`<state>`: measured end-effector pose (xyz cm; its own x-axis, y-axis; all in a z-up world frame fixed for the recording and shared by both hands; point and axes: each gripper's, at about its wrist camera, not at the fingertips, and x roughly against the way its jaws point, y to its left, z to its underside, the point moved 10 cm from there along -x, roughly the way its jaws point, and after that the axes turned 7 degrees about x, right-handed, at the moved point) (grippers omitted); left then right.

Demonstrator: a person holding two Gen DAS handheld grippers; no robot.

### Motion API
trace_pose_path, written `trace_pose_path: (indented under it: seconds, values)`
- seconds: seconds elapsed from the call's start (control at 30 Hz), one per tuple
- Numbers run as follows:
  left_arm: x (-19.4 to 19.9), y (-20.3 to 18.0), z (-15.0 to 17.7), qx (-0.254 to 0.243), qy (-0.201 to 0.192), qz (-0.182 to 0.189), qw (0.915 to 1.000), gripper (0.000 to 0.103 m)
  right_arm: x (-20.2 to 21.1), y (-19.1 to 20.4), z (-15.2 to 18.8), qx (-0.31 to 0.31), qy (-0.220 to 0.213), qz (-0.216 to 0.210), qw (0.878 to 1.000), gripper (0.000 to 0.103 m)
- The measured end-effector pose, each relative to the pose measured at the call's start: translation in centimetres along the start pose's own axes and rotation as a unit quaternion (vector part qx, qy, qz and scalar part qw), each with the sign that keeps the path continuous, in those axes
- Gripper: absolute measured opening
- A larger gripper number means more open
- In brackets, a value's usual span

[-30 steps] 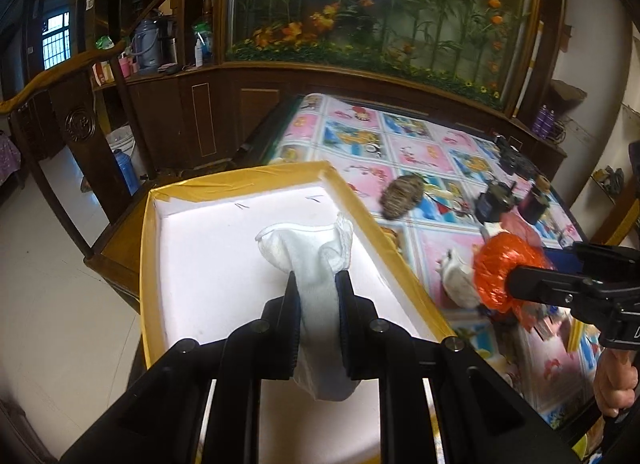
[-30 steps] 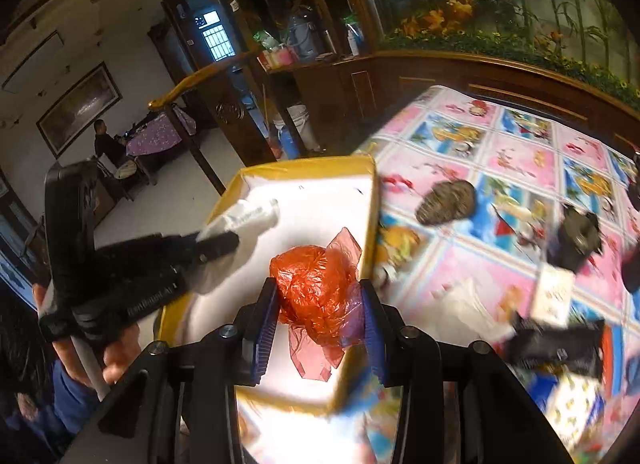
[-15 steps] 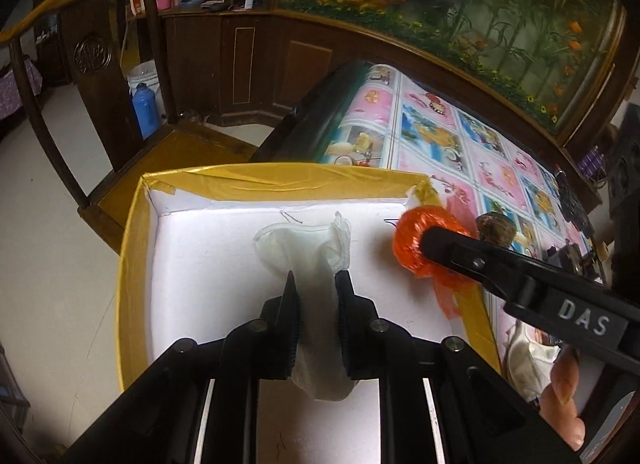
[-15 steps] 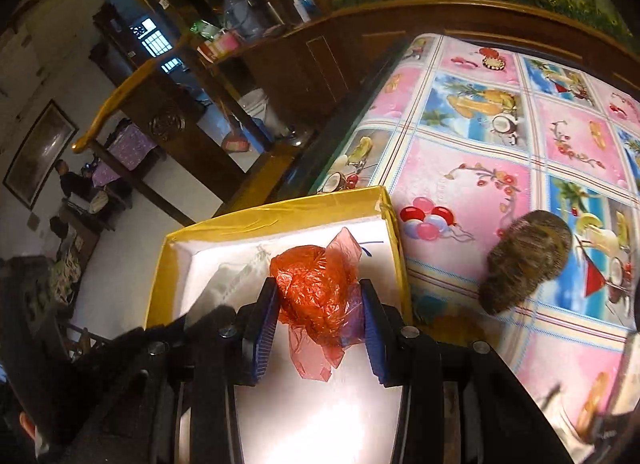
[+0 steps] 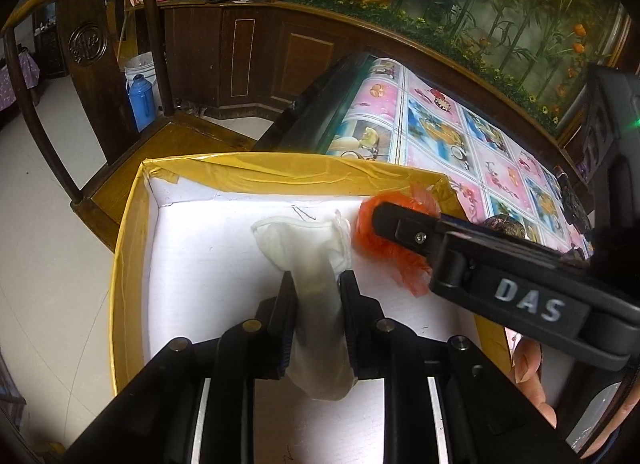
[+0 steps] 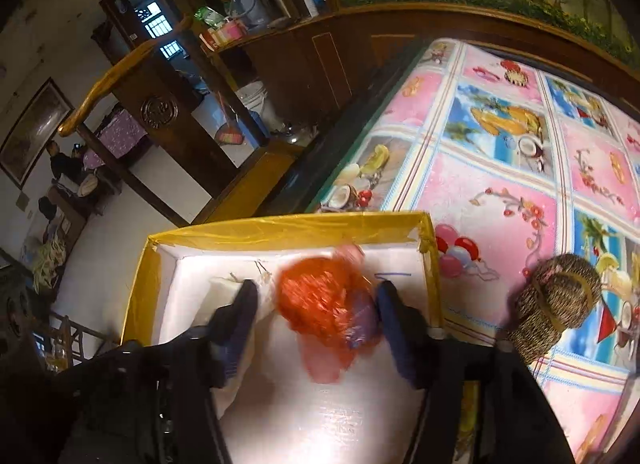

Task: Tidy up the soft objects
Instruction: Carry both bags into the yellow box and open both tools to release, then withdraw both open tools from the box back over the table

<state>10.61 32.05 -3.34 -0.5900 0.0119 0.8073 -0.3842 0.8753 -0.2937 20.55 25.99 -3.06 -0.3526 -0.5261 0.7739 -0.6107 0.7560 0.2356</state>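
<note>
**Two soft things over one yellow-rimmed box**

Two views show the same moment. From the left wrist camera, the left gripper (image 5: 316, 288) pinches a white cloth pouch (image 5: 308, 248) between narrow jaws that have just begun to ease apart; the pads touch the fabric on both sides. The pouch's far end lies over the white floor of the yellow-rimmed box (image 5: 128, 248). Just to its right sits an orange plastic bag (image 5: 384, 248), partly covered by one black finger of the right gripper (image 5: 374, 224), which reaches in from the right. A hand (image 5: 532, 380) shows below that tool.

From the right wrist camera, the right gripper (image 6: 316, 296) has jaws that have just been opening and now stand wide. The orange plastic bag (image 6: 324, 300) lies blurred between them, close to the right pad and clear of the left one, inside the box (image 6: 280, 230). The white pouch (image 6: 224, 284) shows beyond the left finger. A brown woven bundle (image 6: 560, 296) rests on the patterned tablecloth (image 6: 500, 168), outside the box.
</note>
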Motion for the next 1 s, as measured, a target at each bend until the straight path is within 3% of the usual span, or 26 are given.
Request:
trace_pose_path:
  seconds: [0.17, 0.33, 0.6, 0.7, 0.83, 1.0]
  values:
    - [0.0, -0.2, -0.1, -0.001, 0.000, 0.003, 1.0000, 0.021, 1.8, 0.7, -0.8, 0.032, -0.013, 0.014, 0.999, 0.079]
    - [0.7, -0.4, -0.2, -0.003, -0.005, 0.014, 0.9999, 0.025, 4.8, 1.2, -1.7, 0.049, -0.039, 0.001, 0.998, 0.079]
    - [2.0, -1.3, -0.5, -0.013, -0.012, 0.018, 0.9997, 0.027, 11.0, -0.3, -1.0, 0.044, -0.112, 0.060, 0.991, 0.080]
    - [3.6, -1.9, -0.2, -0.026, -0.029, 0.015, 0.9991, 0.027, 13.5, -1.7, 0.8, 0.026, -0.117, 0.054, 0.991, 0.080]
    - [6.1, -3.3, 0.9, -0.038, -0.052, 0.026, 0.9976, 0.030, 17.7, -1.9, 5.2, 0.034, -0.095, -0.038, 0.994, 0.080]
    - [8.2, -6.9, 4.2, -0.061, -0.057, 0.059, 0.9947, 0.034, 24.5, -3.9, 11.8, 0.040, -0.134, -0.023, 0.990, 0.080]
